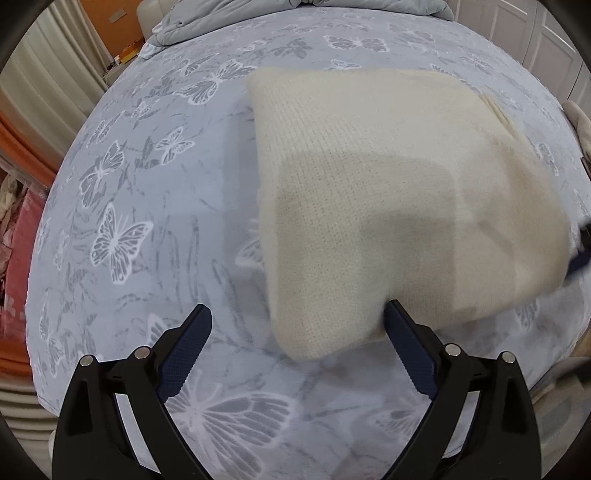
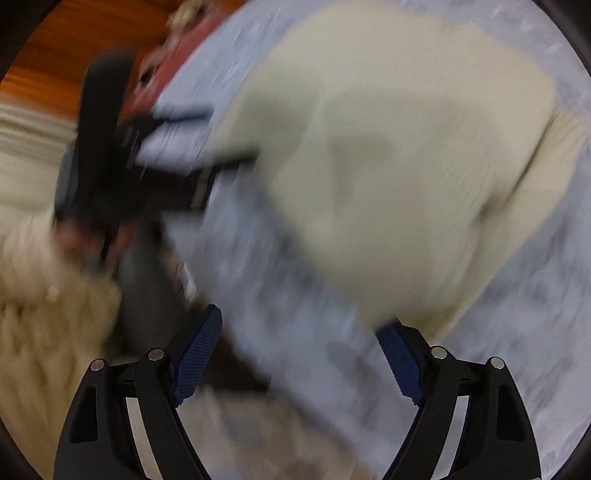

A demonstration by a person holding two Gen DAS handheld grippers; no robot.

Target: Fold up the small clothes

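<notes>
A cream knit garment (image 1: 388, 192) lies folded into a rough rectangle on a bed with a blue-grey butterfly sheet (image 1: 147, 184). My left gripper (image 1: 297, 312) is open above the sheet. The garment's near corner reaches between its fingers and sits close to the right pad (image 1: 410, 347). A dark blue finger (image 1: 581, 254) of the other gripper shows at the garment's right edge. The right wrist view is heavily blurred. In it, my right gripper (image 2: 303, 319) is open over the sheet (image 2: 295, 295), with the garment (image 2: 406, 166) just ahead of it.
A crumpled grey-blue duvet (image 1: 295, 14) is heaped at the far end of the bed. White cupboard doors (image 1: 535, 44) stand at the back right. A pink item (image 1: 22, 240) and an orange wall lie off the left side. A fluffy cream sleeve (image 2: 44, 314) is near the black gripper body (image 2: 99, 140).
</notes>
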